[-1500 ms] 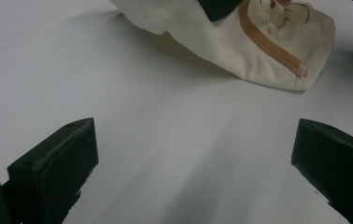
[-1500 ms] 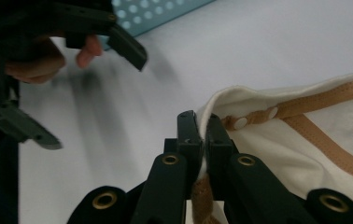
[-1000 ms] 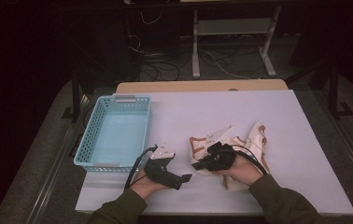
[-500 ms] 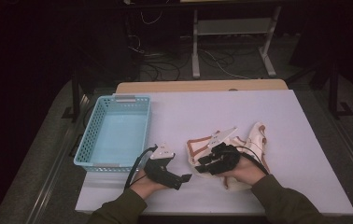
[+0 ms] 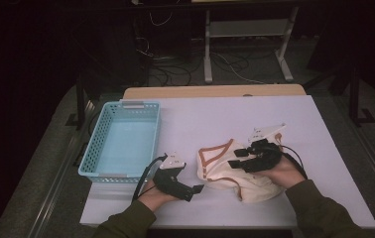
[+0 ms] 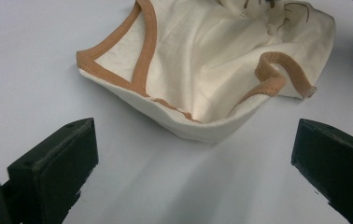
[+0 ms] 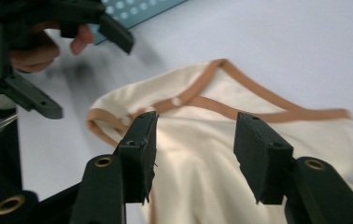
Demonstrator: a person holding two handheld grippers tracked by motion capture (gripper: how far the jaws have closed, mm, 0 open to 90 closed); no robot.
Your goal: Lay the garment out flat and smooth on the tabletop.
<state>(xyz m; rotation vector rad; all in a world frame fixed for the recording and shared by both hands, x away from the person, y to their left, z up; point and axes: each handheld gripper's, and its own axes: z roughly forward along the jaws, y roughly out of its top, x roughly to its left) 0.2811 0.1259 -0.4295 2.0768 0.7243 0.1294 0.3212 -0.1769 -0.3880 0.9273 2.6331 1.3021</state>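
Dark floor and tangled cables frame the white desk (image 5: 275, 119) from the high view, with your blue basket (image 5: 121, 144) sitting at its left side. Your cream garment (image 5: 225, 168) with the tan trim lies crumpled near the front edge, between your two hands. Your left tool (image 5: 198, 188) rests low on the desk just beside the cloth; your right tool (image 5: 237, 161) hovers over its right half. From the left gripper view, the jaws stand wide apart with bare desk between them, the garment (image 6: 202, 79) just ahead, untouched. From the right gripper view, your right tool (image 7: 195, 154) has just been opening, jaws now apart above the garment (image 7: 212, 154), gripping nothing, and your left tool (image 7: 90, 65) waits beyond.
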